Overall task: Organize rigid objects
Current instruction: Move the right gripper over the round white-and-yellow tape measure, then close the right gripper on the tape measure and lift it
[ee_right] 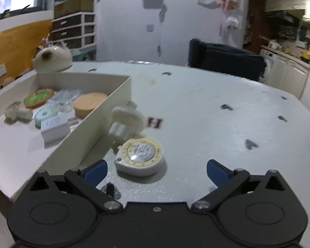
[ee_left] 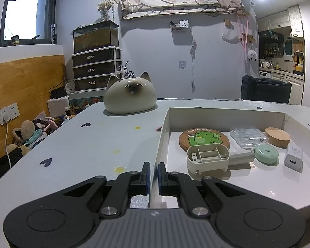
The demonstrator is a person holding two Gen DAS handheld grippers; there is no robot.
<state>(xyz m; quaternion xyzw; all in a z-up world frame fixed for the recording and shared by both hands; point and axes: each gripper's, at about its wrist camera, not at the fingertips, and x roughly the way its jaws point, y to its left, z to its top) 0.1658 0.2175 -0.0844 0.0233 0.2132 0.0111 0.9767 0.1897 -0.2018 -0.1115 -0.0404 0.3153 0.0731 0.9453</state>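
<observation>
My left gripper (ee_left: 154, 170) is shut on the left wall (ee_left: 161, 136) of a shallow white box. Inside lie a cork coaster with a green elephant (ee_left: 203, 139), a beige plastic housing (ee_left: 208, 159), a clear case (ee_left: 248, 137), a cork lid (ee_left: 277, 137), a mint round case (ee_left: 266, 154) and a white adapter (ee_left: 293, 159). My right gripper (ee_right: 156, 170) is open, its fingers either side of a round white and yellow tape measure (ee_right: 141, 155) on the table. A white plastic part (ee_right: 127, 121) leans by the box's right wall (ee_right: 105, 113).
A ceramic cat-shaped pot (ee_left: 130, 94) stands on the table behind the box. A small red and white tag (ee_right: 154, 122) lies beyond the tape measure. A dark chair (ee_right: 225, 61) is at the table's far edge. Drawers (ee_left: 97, 68) and toys are left of the table.
</observation>
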